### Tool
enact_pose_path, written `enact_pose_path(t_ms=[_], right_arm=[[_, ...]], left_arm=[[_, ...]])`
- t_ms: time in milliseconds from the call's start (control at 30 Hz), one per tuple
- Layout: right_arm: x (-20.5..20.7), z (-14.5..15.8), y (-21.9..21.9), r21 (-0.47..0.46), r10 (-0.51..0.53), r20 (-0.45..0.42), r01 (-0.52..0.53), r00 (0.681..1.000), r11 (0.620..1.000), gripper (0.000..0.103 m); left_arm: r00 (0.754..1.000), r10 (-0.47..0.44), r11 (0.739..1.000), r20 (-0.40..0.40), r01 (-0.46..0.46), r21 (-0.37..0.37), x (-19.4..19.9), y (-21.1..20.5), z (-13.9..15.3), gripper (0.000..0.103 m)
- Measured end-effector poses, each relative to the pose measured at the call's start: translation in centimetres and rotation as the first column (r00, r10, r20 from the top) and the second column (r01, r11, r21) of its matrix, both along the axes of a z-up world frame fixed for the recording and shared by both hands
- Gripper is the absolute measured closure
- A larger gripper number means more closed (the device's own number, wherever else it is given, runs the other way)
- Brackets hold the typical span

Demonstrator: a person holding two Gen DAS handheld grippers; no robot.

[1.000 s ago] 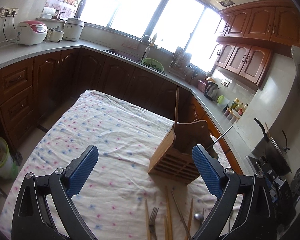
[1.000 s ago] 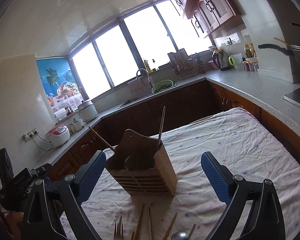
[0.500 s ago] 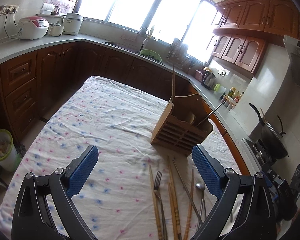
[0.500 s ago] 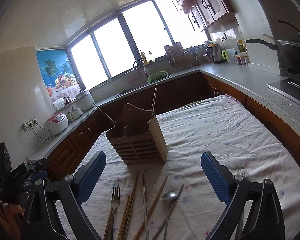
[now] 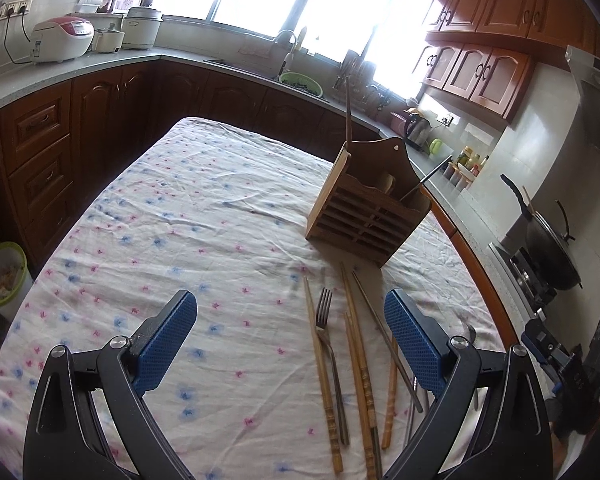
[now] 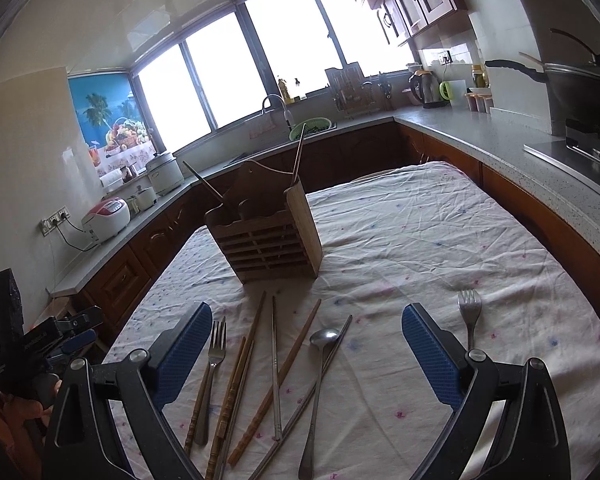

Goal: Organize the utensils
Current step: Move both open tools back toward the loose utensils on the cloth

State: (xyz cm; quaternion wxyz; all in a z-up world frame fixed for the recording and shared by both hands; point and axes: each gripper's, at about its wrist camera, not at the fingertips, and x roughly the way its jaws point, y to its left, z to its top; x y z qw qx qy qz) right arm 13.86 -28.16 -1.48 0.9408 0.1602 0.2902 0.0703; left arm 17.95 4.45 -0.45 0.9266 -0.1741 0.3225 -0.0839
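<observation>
A slatted wooden utensil holder [image 5: 366, 216] [image 6: 268, 240] stands on the floral tablecloth [image 5: 204, 216] with a wooden chopstick and a metal one sticking out. In front of it lie loose wooden chopsticks [image 5: 324, 376] [image 6: 240, 368], metal chopsticks [image 6: 275, 368], a fork [image 5: 327, 332] [image 6: 214, 356] and a spoon [image 6: 319, 364]. A second fork [image 6: 469, 314] lies apart to the right. My left gripper [image 5: 290, 336] is open and empty above the cloth, left of the pile. My right gripper [image 6: 306, 344] is open and empty over the pile.
Wooden kitchen cabinets and a grey counter [image 6: 500, 140] surround the table. A rice cooker [image 5: 62, 38] stands at the back left, a wok on the stove [image 5: 548, 240] at the right, a bin [image 5: 2, 276] on the floor to the left.
Both grippers have pulled back and tilted down from the holder. The loose utensils on the cloth have come fully into view. Both stay open.
</observation>
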Motion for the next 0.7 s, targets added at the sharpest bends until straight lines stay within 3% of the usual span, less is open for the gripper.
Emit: enact_pose_path(t_ms=[533,700], right_arm=[[1.5,-2.2,0.4,-0.03,0.018,-0.079,-0.021,0.997,0.999,0.007],[2.5,-2.7,0.8,-0.04,0.032,-0.115,-0.037,0.993,0.999,0.013]], left_arm=[[0.998,-0.052,0.998,-0.042,0.053,0.029,1.6,-1.8,-1.1,0.006],[0.994,-0.091,0.994,-0.054,0.094,0.05,2.6,-2.9,-1.3,0.008]])
